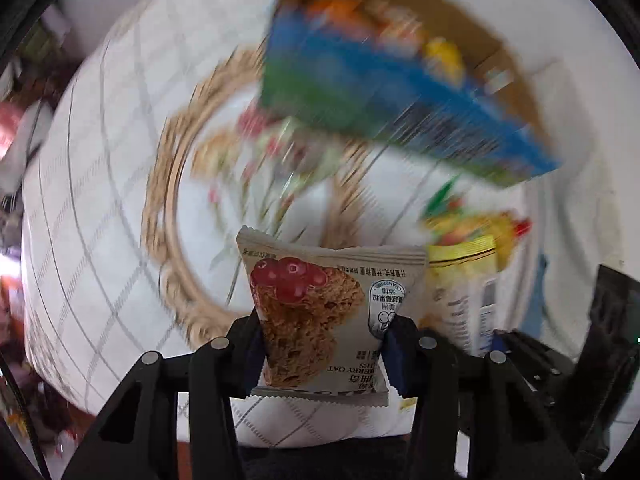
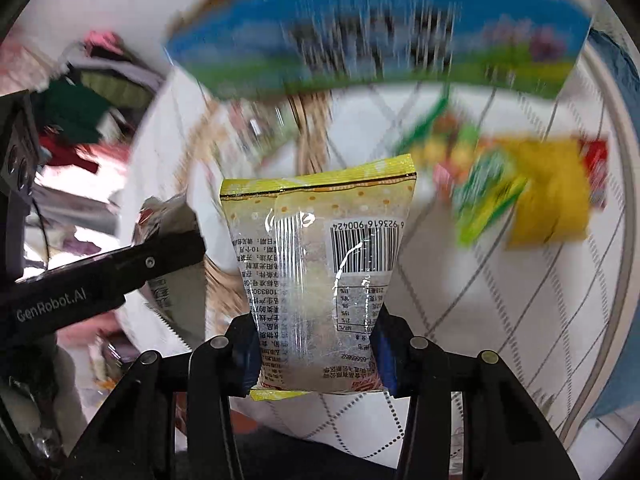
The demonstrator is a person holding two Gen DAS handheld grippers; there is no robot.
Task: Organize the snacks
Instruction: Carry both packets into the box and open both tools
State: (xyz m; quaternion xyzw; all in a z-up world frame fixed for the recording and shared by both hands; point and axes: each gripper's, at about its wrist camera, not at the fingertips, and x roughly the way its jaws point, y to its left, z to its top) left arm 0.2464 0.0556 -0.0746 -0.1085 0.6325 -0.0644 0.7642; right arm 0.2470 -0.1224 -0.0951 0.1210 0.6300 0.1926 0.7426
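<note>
My left gripper is shut on a grey cranberry oat cookie packet and holds it upright above the table. My right gripper is shut on a yellow-edged clear snack packet, barcode side toward the camera. That yellow packet also shows in the left wrist view, just right of the cookie packet. The left gripper's arm shows in the right wrist view at the left. A blue and green cardboard box holding several snacks stands ahead; it also shows in the right wrist view.
A round table with a white checked cloth carries a round tray with a woven rim and small wrapped snacks. A pile of loose yellow and green snack packets lies at the right. Both views are motion-blurred. Clutter lies off the table's left edge.
</note>
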